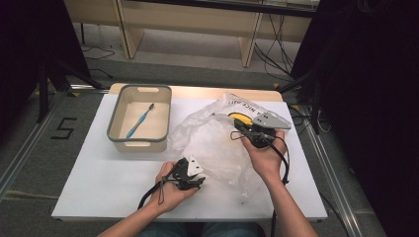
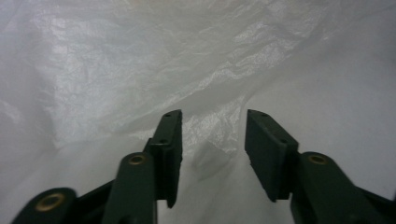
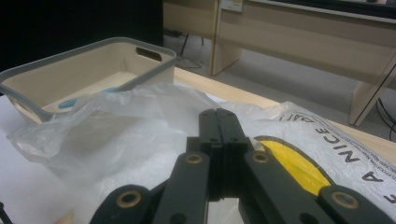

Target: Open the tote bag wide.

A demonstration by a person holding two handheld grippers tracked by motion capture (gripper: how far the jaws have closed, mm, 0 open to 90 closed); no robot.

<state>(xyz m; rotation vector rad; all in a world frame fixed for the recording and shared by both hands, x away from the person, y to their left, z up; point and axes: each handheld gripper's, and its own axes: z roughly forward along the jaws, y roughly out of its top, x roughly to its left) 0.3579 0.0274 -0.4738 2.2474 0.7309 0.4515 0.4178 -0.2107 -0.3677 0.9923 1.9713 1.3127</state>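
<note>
On the white worktop (image 1: 99, 182), right of centre, lies a crumpled, translucent white plastic bag (image 1: 212, 143) with a yellow round print and black lettering on its far right part. The left claw (image 1: 197, 180) sits at the bag's near left edge, held in the person's left hand (image 1: 170, 190). Seen in the left gripper view, its two black jaws stand partly apart, and a thin fold of the bag's film (image 2: 212, 140) lies in the gap between them; the pads do not press on it. The right claw (image 1: 236, 118) is at the far right side of the bag, over the yellow print, held in the person's right hand (image 1: 264, 158). Seen in the right gripper view, its jaws are closed flat against each other above the bag (image 3: 140, 135); whether a layer of film is pinched between them I cannot tell. Left of the bag and just beside it stands a beige rectangular plastic tub with a grey rim (image 1: 114, 116), and a blue toothbrush (image 1: 140, 121) lies slantwise on its floor.
</note>
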